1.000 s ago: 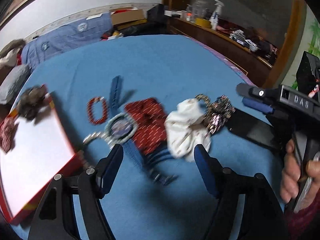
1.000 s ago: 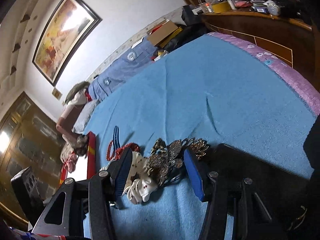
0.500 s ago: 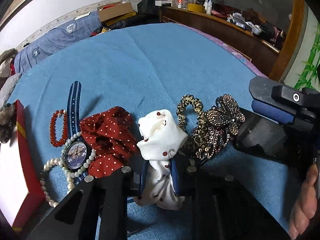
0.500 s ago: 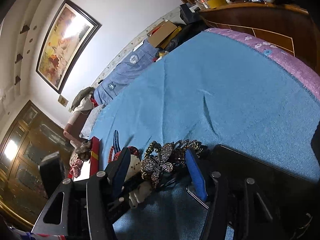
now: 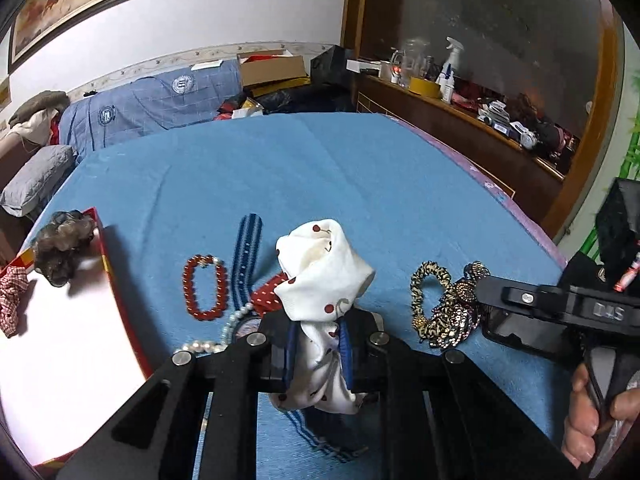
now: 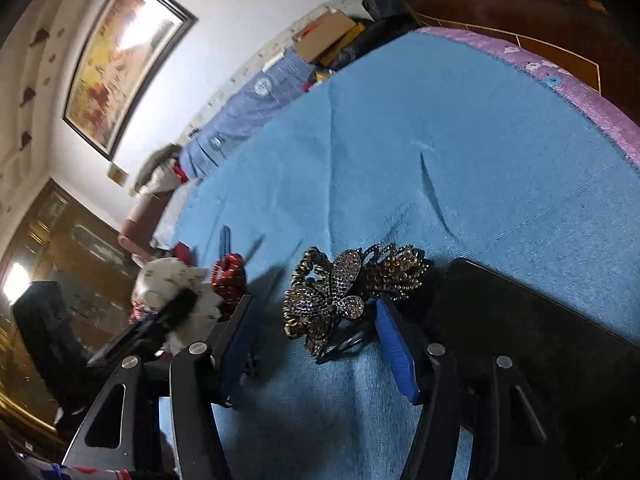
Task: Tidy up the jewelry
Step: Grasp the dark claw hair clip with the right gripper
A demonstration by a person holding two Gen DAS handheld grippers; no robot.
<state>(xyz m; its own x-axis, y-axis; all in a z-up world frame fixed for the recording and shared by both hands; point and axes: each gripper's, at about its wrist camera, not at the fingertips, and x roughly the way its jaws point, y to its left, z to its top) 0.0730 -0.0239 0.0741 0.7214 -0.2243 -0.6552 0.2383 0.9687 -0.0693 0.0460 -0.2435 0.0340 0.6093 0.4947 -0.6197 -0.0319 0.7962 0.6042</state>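
My left gripper [image 5: 318, 346] is shut on a white cherry-print scrunchie [image 5: 322, 276] and holds it lifted above the blue bed. Below it lie a red dotted scrunchie [image 5: 270, 294], a watch with a blue strap [image 5: 246, 256], a pearl string [image 5: 218, 338] and a red bead bracelet [image 5: 204, 288]. My right gripper [image 6: 316, 330] is open around a rhinestone butterfly clip [image 6: 332, 300], which lies beside a leopard scrunchie [image 5: 428, 300]. The held scrunchie also shows blurred in the right wrist view [image 6: 176, 288].
A red box with a white inside [image 5: 52, 344] sits at the left, holding a grey-brown scrunchie [image 5: 62, 240] and a red checked one [image 5: 12, 300]. A black phone [image 6: 532, 320] lies right of the butterfly clip. The bed's pink edge [image 6: 580, 92] runs along the right.
My left gripper closed on the white scrunchie and has lifted it off the bed. My right gripper has moved in closer around the butterfly clip.
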